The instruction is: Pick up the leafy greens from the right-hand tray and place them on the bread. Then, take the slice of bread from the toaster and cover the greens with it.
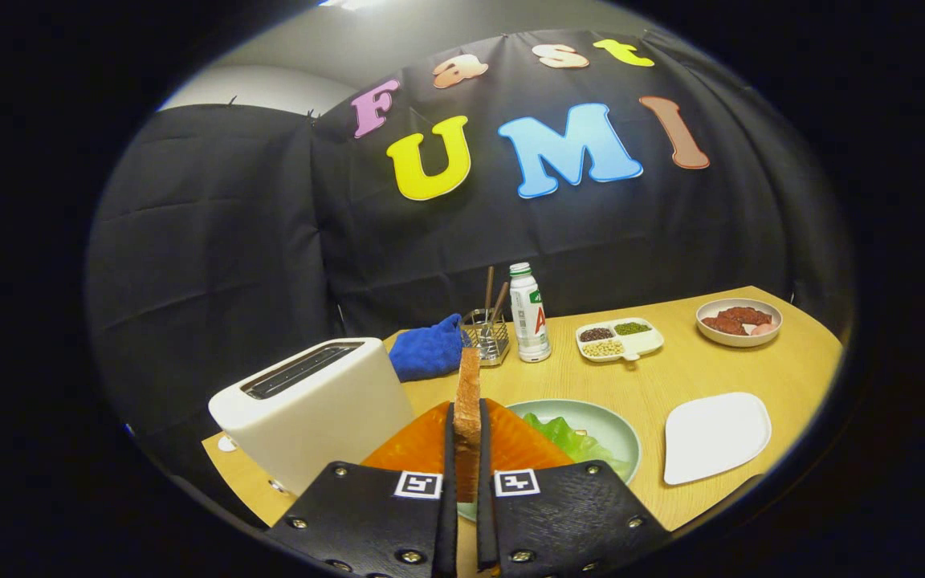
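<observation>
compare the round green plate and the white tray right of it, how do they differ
The round pale green plate holds leafy greens; the flat white tray with rounded corners is bare. The plate lies just beyond the claw, which is shut on a toasted bread slice; the tray lies off to its right. Both rest on the wooden table.

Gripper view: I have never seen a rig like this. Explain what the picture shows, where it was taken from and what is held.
The camera rides on a hand-held two-finger gripper and looks forward along its fingers. They are shut on a brown slice of toasted bread, held upright on edge. Left of it stands a white toaster. Just beyond the fingers a pale green round plate holds leafy greens. On the wooden table also lie a white empty tray, a blue cloth, a wire utensil holder, a white bottle, a divided white dish of beans and a bowl of reddish food.
</observation>
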